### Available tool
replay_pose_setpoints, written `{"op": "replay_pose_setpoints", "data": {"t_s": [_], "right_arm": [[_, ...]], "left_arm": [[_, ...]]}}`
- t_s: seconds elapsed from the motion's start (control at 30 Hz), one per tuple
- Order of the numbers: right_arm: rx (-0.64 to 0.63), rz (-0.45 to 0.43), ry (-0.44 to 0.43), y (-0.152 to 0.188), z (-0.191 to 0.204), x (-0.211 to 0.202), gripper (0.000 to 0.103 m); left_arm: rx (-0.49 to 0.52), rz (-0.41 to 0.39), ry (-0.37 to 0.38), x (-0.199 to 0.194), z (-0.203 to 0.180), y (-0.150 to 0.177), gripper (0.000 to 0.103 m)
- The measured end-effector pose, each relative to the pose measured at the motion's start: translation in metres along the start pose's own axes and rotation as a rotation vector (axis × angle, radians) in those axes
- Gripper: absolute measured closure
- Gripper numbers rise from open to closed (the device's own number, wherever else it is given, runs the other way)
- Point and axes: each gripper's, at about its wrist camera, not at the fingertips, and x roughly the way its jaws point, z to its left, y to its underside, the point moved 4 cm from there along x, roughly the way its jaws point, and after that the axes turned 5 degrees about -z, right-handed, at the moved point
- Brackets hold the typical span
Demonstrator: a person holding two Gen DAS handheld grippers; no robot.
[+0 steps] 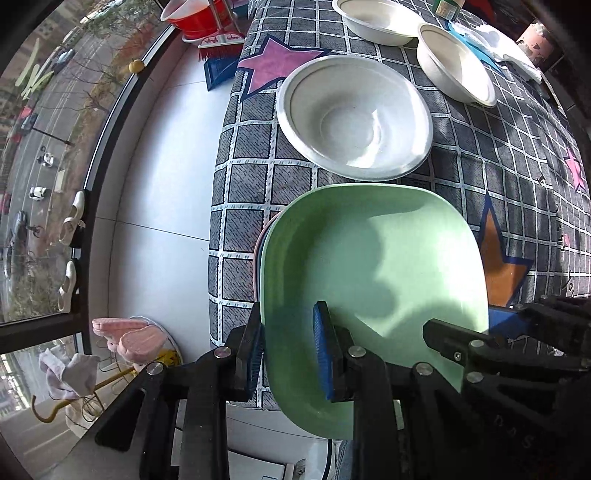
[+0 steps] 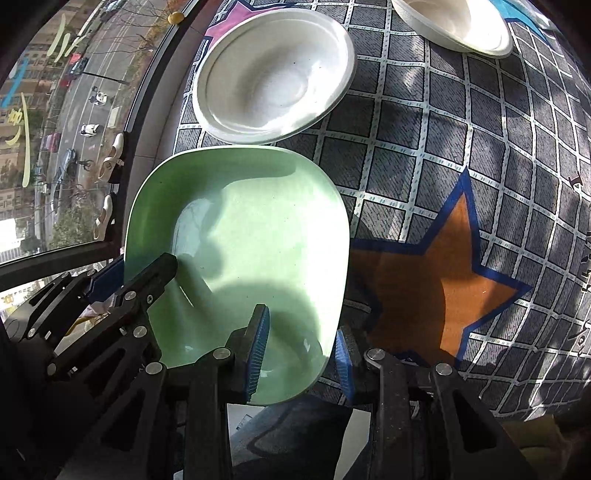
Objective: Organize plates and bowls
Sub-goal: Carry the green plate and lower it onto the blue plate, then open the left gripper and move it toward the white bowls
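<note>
A green square plate [image 1: 373, 273] lies on top of a stack of plates at the table's near left corner; it also shows in the right wrist view [image 2: 243, 236]. My left gripper [image 1: 290, 354] is open, its jaws on either side of the plate's left rim. My right gripper [image 2: 301, 350] is open, its jaws on either side of the plate's right near rim. A white bowl [image 1: 354, 118] stands just beyond the plate, also in the right wrist view [image 2: 273, 74]. Two more white bowls [image 1: 456, 61] [image 1: 376, 18] stand farther back.
The table wears a grey checked cloth [image 2: 443, 147] with orange, pink and blue stars. Its left edge drops to a white floor [image 1: 155, 184] by a window. A white cloth and a cup [image 1: 535, 40] lie at the far right.
</note>
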Motion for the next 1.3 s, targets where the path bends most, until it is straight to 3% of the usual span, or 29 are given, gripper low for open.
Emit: {"op": "replay_pose_setpoints", "data": {"t_s": [0.23, 0.33, 0.43, 0.5, 0.57, 0.63, 0.67, 0.83, 1.07, 1.3], "right_arm": [[-0.033, 0.022, 0.026, -0.005, 0.014, 0.021, 0.067], [-0.036, 0.023, 0.026, -0.007, 0.015, 0.025, 0.066], [-0.041, 0.025, 0.04, -0.007, 0.014, 0.027, 0.066], [-0.04, 0.012, 0.053, -0.006, 0.007, 0.023, 0.06], [-0.035, -0.014, 0.066, -0.004, -0.007, 0.013, 0.033], [-0.019, -0.039, 0.046, -0.004, -0.016, 0.006, 0.02], [-0.002, -0.044, 0.035, -0.003, -0.022, 0.003, 0.018], [0.098, -0.045, 0.044, 0.003, -0.06, -0.005, 0.018], [0.248, -0.033, 0.053, 0.023, -0.12, -0.014, 0.018], [0.329, -0.056, 0.046, 0.027, -0.165, -0.033, 0.018]], "left_arm": [[-0.029, 0.015, -0.003, 0.018, 0.013, 0.002, 0.074], [-0.046, 0.016, -0.002, 0.022, 0.015, 0.003, 0.064], [-0.068, 0.02, -0.026, 0.023, 0.02, 0.005, 0.043], [-0.09, 0.006, -0.042, 0.022, 0.026, 0.005, 0.035], [-0.126, 0.002, -0.025, 0.02, 0.032, 0.004, 0.024], [-0.138, -0.002, -0.02, 0.018, 0.034, 0.003, 0.024], [-0.133, -0.004, -0.024, 0.017, 0.034, 0.002, 0.024], [-0.097, -0.01, -0.008, 0.012, 0.015, -0.001, 0.024], [-0.021, -0.006, 0.074, 0.004, -0.032, -0.01, 0.024], [0.071, -0.051, 0.113, -0.014, -0.081, -0.037, 0.024]]}}
